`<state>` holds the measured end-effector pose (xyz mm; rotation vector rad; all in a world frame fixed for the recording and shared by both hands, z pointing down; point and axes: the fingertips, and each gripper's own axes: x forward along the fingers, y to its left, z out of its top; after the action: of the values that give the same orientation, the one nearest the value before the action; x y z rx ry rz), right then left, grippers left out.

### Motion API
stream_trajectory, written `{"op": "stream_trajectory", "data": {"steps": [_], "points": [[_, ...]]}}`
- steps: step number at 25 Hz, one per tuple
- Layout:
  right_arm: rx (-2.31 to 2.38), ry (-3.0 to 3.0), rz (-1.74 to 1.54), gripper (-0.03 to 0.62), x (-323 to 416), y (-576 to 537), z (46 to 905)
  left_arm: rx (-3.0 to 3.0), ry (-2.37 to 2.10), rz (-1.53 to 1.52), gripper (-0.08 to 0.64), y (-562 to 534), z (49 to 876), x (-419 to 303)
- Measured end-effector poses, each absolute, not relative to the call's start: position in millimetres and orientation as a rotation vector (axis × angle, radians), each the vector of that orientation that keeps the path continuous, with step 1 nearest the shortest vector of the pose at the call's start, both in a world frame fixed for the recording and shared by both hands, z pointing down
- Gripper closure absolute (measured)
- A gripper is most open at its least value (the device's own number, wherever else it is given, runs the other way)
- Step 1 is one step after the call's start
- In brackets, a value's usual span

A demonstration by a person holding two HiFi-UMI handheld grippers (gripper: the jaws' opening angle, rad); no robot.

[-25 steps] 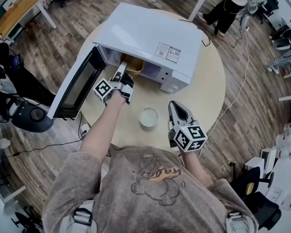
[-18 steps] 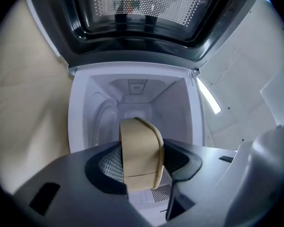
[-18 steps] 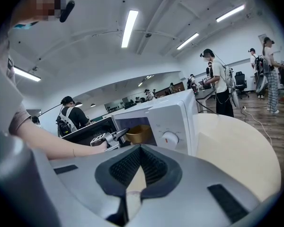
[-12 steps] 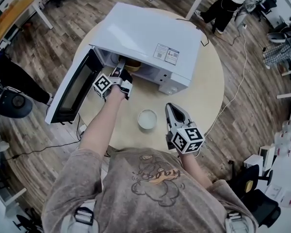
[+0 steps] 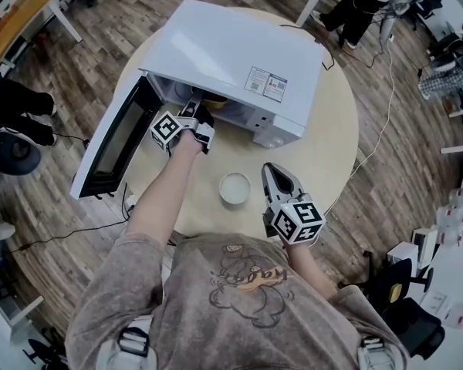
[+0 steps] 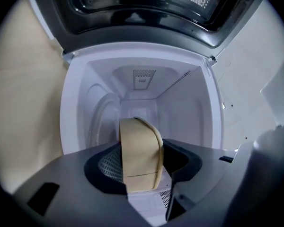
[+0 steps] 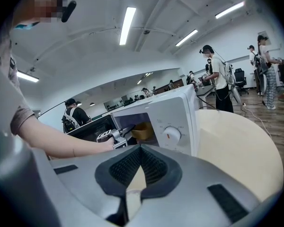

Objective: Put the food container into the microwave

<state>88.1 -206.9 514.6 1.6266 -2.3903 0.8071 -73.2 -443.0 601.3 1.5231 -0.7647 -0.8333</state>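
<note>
The white microwave [image 5: 231,60] stands on the round table [image 5: 332,153] with its door [image 5: 112,141] swung open to the left. My left gripper [image 5: 194,106] reaches level into the cavity [image 6: 142,93], shut on the tan food container [image 6: 141,155]. In the head view only a sliver of the container [image 5: 214,97] shows under the microwave's top edge. The right gripper view shows the container [image 7: 143,131] inside the opening beside the left gripper [image 7: 118,135]. My right gripper [image 5: 276,174] hovers over the table's near side, shut and holding nothing [image 7: 141,150].
A white round lid or bowl [image 5: 234,188] lies on the table between the two grippers. The control panel with its knob [image 7: 171,135] is right of the opening. People stand at desks beyond the table [image 5: 363,10]. A cable [image 5: 378,129] runs across the floor.
The left gripper has pushed the container deeper into the microwave; less of the container shows in the head view. The right gripper has stayed in place.
</note>
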Motion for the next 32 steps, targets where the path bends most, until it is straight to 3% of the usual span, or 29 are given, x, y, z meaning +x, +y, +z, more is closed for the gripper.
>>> {"op": "stream_trajectory", "data": {"steps": [23,32], "points": [[1.608,-2.395,0.835,0.591,87.8,-209.5,521.4,1.584,-0.866,-0.602,0.326,-448.9,607.1,-66.8],[1.607,-2.390,0.839,0.591,88.8,-207.9,523.4,1.709,-0.914,-0.466,0.248,-445.6,607.8,-68.5]]}}
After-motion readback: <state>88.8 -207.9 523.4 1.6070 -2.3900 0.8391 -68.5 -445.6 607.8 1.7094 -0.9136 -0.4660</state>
